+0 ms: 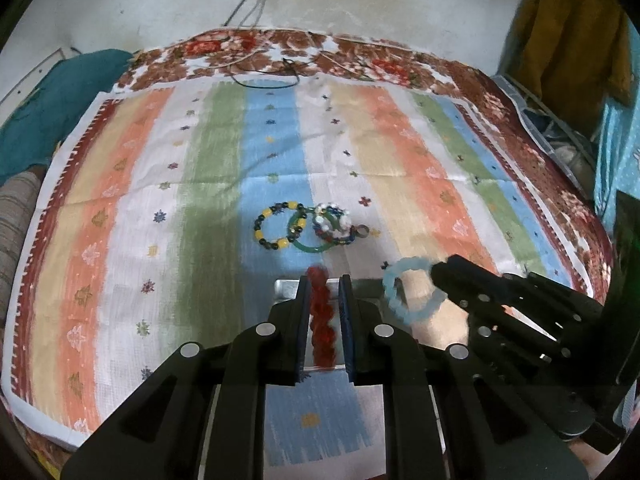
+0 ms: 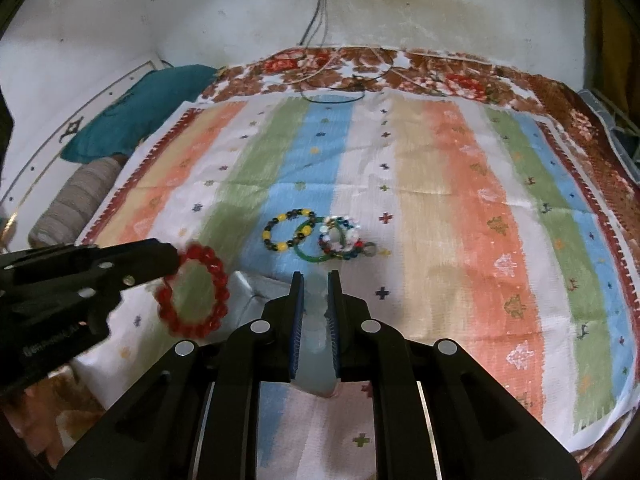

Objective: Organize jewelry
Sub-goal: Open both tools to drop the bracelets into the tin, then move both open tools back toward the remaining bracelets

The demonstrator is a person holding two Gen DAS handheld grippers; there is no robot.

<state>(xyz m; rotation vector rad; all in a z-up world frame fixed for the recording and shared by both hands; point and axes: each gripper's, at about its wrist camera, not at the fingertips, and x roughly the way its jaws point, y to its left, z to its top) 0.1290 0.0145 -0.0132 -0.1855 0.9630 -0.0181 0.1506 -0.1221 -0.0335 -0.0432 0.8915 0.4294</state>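
A red bead bracelet (image 1: pixel 322 320) stands edge-on between the pads of my left gripper (image 1: pixel 324 280), which is shut on it. In the right wrist view the same red bracelet (image 2: pixel 222 280) hangs as a ring from the left gripper (image 2: pixel 174 258), clear of the cloth. My right gripper (image 2: pixel 316 276) is shut on a pale blue bracelet (image 2: pixel 318 336); from the left it shows as a ring (image 1: pixel 389 290) at the right gripper's tip (image 1: pixel 438 270). Ahead on the cloth lie a yellow-and-dark bead bracelet (image 1: pixel 260 228), a green bangle (image 1: pixel 308 246) and a white multicoloured cluster (image 1: pixel 332 222), all touching.
A shiny clear box (image 1: pixel 286 288) lies just under both grippers. The striped cloth (image 1: pixel 160 200) covers a floral bedspread (image 1: pixel 520 128). A teal pillow (image 1: pixel 52 112) lies far left and thin cords (image 1: pixel 264 80) at the far edge. A plastic bin (image 1: pixel 560 136) and a yellow garment (image 1: pixel 572 40) are on the right.
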